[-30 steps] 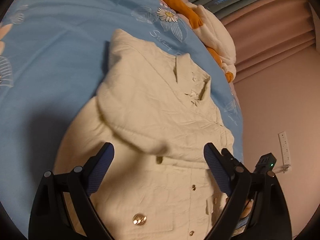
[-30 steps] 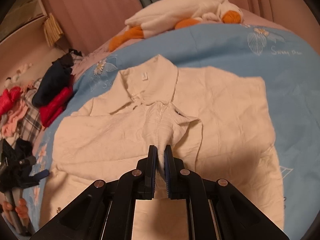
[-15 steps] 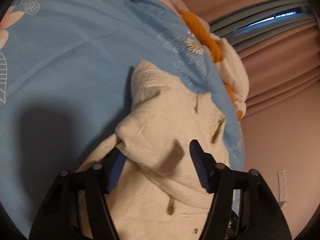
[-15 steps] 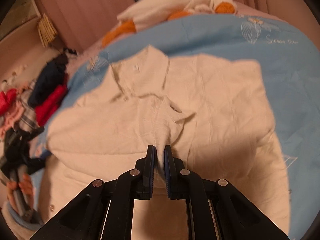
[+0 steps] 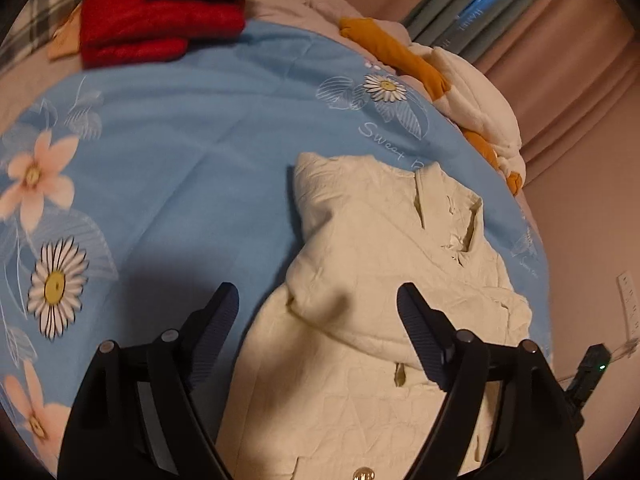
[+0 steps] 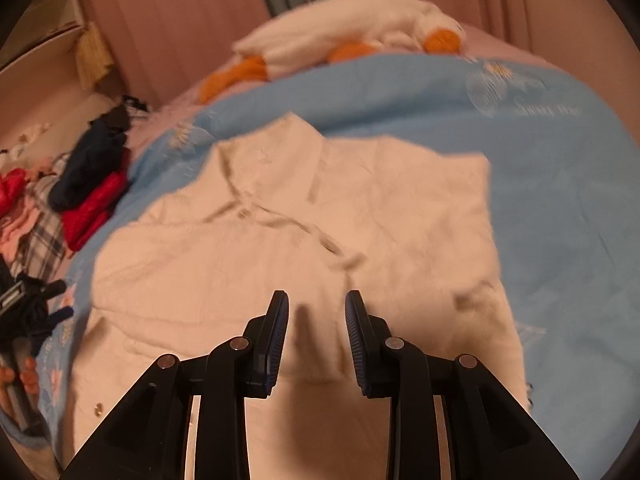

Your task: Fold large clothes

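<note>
1. Left tongs [image 5: 318, 300]: angled down over the near-left part of the cream shirt [image 5: 384, 280], jaws wide apart, having just opened further. Nothing pinched; a folded-over sleeve hump lies between and beyond the tips, no pad pressing on it. Left tip sits over the blue floral bedsheet [image 5: 192, 152], right tip over the shirt.
2. Right tongs [image 6: 316, 300]: also tilted down, centred over the shirt [image 6: 320, 220] front. Jaws have just been opening, now a modest gap. Cloth lies below the gap, not gripped; pads clear of it.
3. Shirt: spread on the bed, collar toward the far side, sleeve folded across the chest, button placket running toward the near edge. Near hem cut off by the tongs' frames in both views.
4. Hard to make out: right wrist view is motion-blurred, so collar and buttons are smeared. Far left, a red garment [image 5: 152, 24] w/ a dark one on top, partly cropped. Far right, a white & orange plush toy [image 5: 460, 92] against the curtains [image 5: 560, 40]. Near-right edge of left view, a small black device w/ green light [image 5: 592, 368], can't ID it.
</note>
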The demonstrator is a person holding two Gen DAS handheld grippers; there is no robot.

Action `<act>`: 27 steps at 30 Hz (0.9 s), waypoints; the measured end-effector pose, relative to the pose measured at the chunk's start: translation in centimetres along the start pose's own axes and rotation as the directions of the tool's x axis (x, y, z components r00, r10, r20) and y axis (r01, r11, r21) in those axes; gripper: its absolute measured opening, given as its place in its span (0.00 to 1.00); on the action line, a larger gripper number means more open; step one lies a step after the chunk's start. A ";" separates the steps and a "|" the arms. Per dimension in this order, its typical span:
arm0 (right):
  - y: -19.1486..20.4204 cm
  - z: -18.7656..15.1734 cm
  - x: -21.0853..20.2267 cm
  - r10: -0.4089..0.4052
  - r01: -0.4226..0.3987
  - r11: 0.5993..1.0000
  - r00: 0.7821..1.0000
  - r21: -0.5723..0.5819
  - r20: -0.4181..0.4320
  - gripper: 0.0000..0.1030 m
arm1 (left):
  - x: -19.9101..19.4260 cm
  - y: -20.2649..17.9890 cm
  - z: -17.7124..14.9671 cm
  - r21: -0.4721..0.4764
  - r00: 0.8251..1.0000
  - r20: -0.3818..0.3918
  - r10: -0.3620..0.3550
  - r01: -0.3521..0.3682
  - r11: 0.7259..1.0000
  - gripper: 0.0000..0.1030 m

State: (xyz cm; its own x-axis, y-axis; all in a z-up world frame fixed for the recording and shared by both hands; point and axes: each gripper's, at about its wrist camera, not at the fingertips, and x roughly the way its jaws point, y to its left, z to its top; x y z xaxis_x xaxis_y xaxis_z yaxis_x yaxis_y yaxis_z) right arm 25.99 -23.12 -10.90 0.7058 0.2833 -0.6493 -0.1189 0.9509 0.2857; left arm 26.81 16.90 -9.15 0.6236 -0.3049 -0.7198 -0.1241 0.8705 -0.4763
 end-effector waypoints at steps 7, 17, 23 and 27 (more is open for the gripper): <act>3.6 0.5 3.8 0.059 -0.062 0.993 0.998 -0.102 -0.030 0.28 | 5.1 -5.3 1.1 0.211 0.998 -0.021 0.066 -0.060 0.976 0.78; 1.8 -0.5 6.8 0.034 -0.040 0.998 0.992 -0.045 -0.125 0.25 | 10.2 -2.0 0.9 0.205 0.972 -0.107 0.207 -0.182 0.962 0.84; 2.7 -0.6 3.5 0.041 -0.045 0.998 0.996 -0.051 -0.081 0.27 | 5.6 -3.0 -0.3 0.245 0.981 -0.022 0.190 -0.179 0.953 0.80; 2.9 -1.5 1.8 0.032 -0.038 0.995 0.997 -0.089 -0.064 0.27 | 2.7 -4.9 -2.1 0.323 0.996 0.014 0.089 -0.089 0.942 0.81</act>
State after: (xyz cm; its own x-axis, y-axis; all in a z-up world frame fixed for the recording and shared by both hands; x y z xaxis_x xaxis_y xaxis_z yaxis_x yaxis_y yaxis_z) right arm 25.85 -19.68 -12.30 0.6551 0.3209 -0.6840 -0.2067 0.9469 0.2463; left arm 27.52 11.02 -9.79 0.6205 -0.2207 -0.7525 0.0772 0.9721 -0.2215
